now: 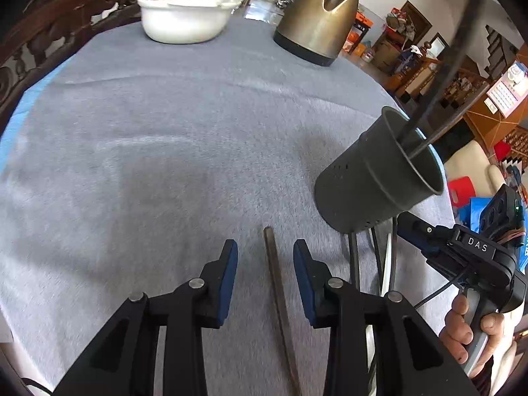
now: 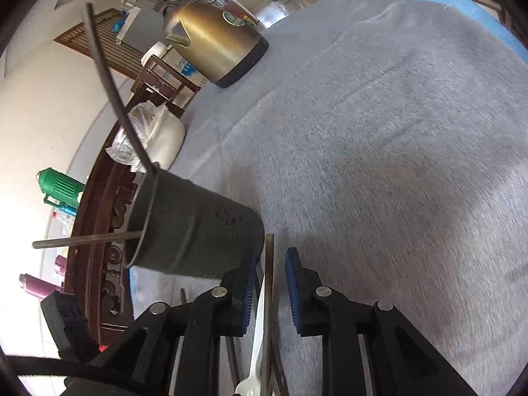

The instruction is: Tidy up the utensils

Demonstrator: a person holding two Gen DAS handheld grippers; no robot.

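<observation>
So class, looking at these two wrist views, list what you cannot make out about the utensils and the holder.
- Left wrist view: the chopstick runs off the bottom edge between the open left gripper fingers.
- Left wrist view: the holder wall hides its inside.
- Right wrist view: the white spoon and utensils beside it are covered by the right gripper.

Tablecloth (image 1: 165, 138): grey-blue, fuzzy nap, with a light blue edge; utensil holder (image 1: 373, 178): dark grey with small punched dots. Kettle (image 1: 316, 16): brushed bronze-gold over a black base; bowl (image 1: 184, 19): white. Left gripper (image 1: 265, 260) and right gripper (image 2: 270, 274): black with blue pads; chopstick (image 1: 280, 303): dark brown; spoon (image 2: 257, 340): white.
</observation>
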